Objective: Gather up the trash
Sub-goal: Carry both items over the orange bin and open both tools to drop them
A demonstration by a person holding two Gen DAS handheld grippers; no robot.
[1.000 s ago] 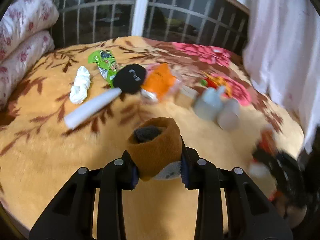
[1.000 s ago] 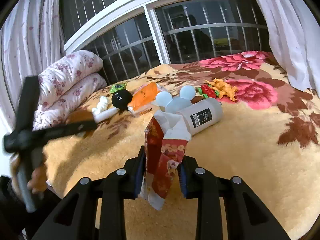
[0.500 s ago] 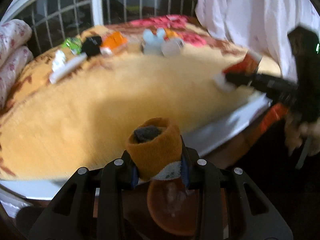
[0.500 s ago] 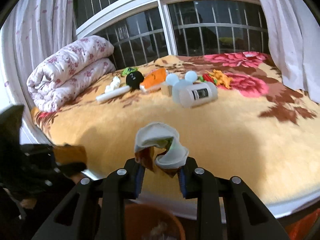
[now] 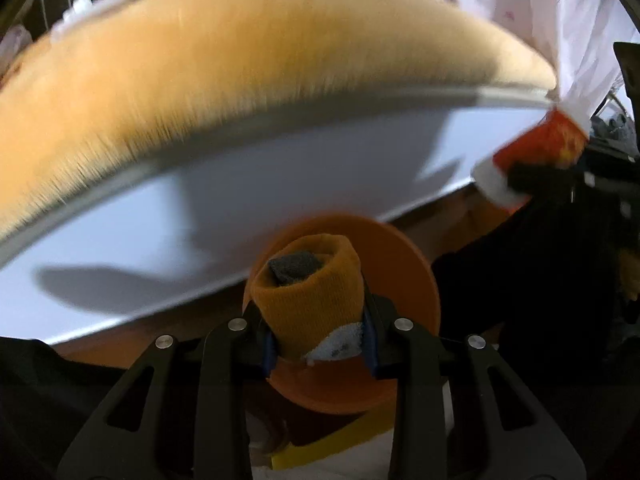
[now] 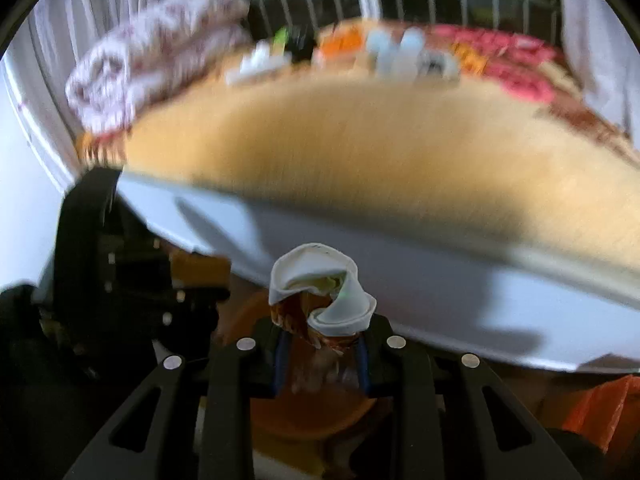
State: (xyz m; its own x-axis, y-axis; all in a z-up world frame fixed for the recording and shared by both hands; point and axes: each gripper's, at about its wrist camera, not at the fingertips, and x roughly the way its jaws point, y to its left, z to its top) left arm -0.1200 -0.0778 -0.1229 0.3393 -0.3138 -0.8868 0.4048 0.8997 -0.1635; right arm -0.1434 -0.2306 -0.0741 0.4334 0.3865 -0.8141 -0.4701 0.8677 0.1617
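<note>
Trash is clamped in both tools: an orange sock (image 5: 310, 298) is pinched by the closed jaws of the left gripper (image 5: 316, 344), a crumpled wrapper (image 6: 322, 304) by those of the right gripper (image 6: 320, 354). Each is held above the orange bin (image 5: 404, 264) below the bed edge (image 5: 280, 168). A miss is risked if either piece is released off-centre, since both tools are crowded over one small opening.

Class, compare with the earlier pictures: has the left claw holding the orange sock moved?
Yes. The left claw, shut on the orange sock, has come off the bed and down past its edge, and now sits over the orange bin.
</note>
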